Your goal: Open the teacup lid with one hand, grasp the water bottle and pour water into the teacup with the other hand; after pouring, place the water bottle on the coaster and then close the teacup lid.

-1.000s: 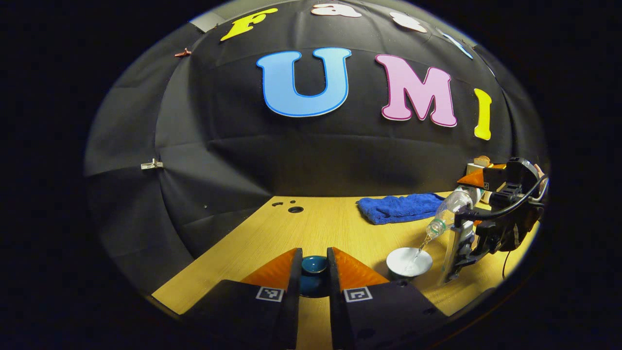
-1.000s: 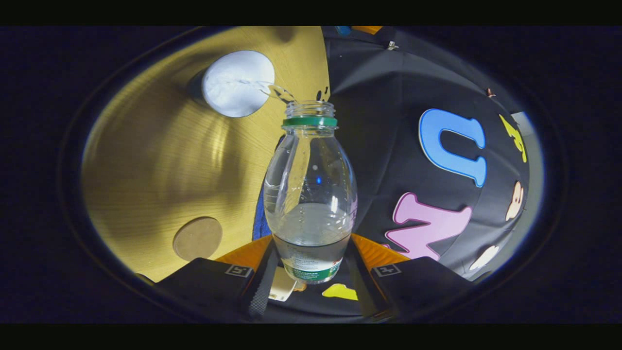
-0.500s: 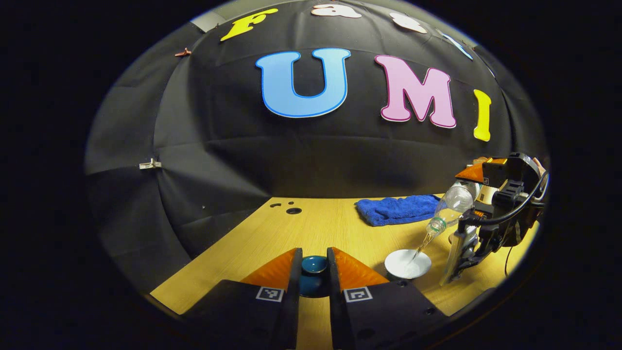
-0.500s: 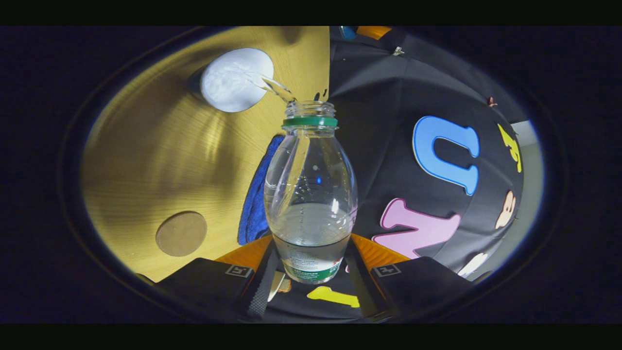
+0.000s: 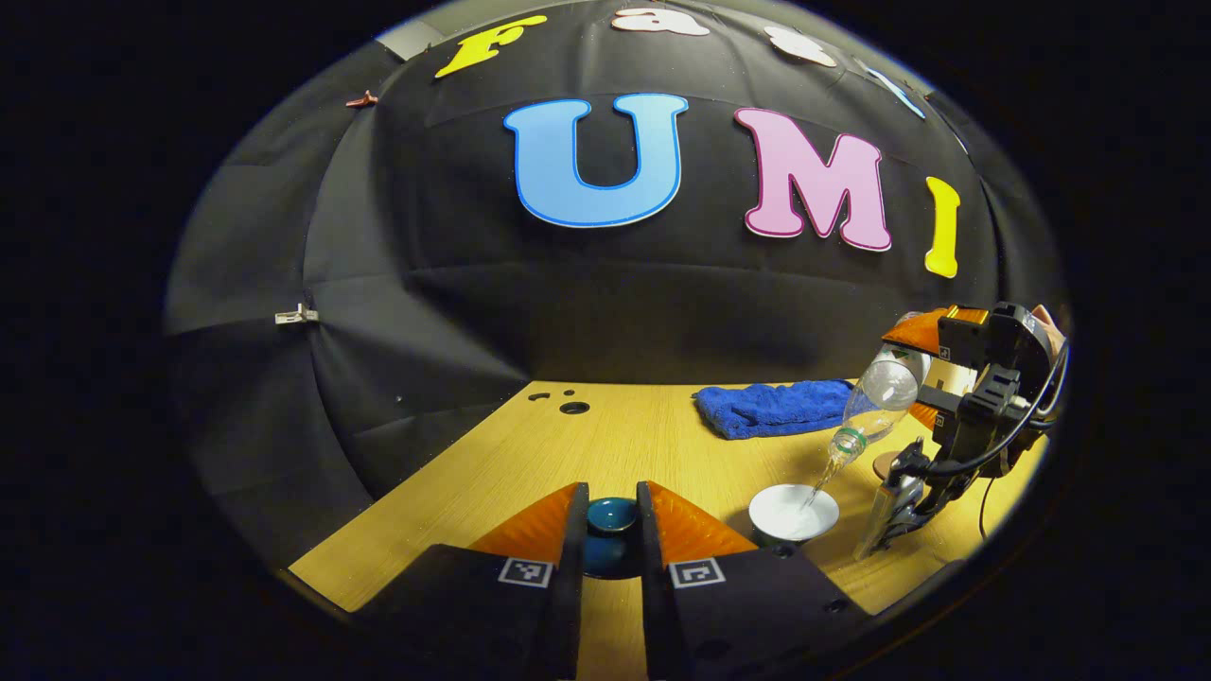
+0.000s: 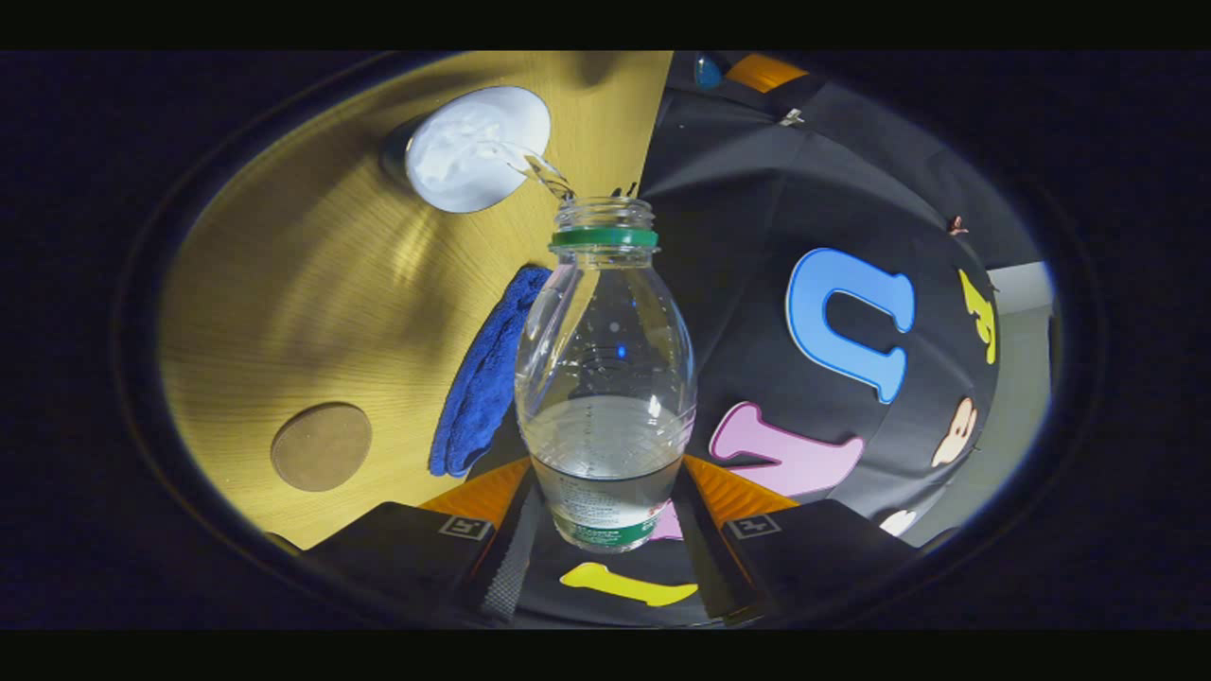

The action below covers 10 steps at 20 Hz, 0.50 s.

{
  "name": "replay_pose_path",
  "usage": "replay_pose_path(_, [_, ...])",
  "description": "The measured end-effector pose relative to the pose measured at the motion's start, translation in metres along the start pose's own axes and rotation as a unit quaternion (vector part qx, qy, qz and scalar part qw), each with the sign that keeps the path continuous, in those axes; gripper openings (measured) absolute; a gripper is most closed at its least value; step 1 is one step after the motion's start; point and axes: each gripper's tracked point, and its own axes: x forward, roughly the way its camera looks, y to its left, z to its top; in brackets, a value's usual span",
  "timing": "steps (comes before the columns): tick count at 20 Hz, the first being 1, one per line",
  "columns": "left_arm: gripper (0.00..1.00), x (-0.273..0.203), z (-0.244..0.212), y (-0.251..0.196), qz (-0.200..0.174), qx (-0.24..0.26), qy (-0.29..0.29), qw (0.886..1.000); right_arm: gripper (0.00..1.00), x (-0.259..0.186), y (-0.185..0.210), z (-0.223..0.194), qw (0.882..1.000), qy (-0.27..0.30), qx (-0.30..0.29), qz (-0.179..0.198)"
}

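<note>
My left gripper (image 5: 610,520) is shut on the dark teal teacup lid (image 5: 610,516), held low over the wooden table, left of the cup. The white-lined teacup (image 5: 793,512) stands uncovered on the table. In the right gripper view my right gripper (image 6: 605,506) is shut on the clear water bottle (image 6: 604,378), tipped neck-down, and a thin stream of water runs from its mouth into the teacup (image 6: 473,147). In the left gripper view that bottle (image 5: 875,402) and gripper (image 5: 922,374) hang above and right of the cup. The round brown coaster (image 6: 320,446) lies bare on the table.
A folded blue towel (image 5: 776,407) lies at the back of the wooden table (image 5: 643,440), behind the cup; in the right gripper view the towel (image 6: 487,374) sits between cup and coaster. Small holes (image 5: 573,408) mark the table's far left. A cable hangs from the right gripper.
The bottle has tipped steeper and lifted slightly while water keeps running into the cup. My left gripper and the lid have held still.
</note>
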Motion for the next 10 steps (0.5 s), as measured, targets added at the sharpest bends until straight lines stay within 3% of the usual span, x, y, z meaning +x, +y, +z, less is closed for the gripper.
replay_pose_path(10, [0.31,-0.001,-0.002,0.005,0.001,-0.005,0.001,1.0,0.74,0.007,-0.021,0.009,0.998,-0.018,-0.035,-0.054])
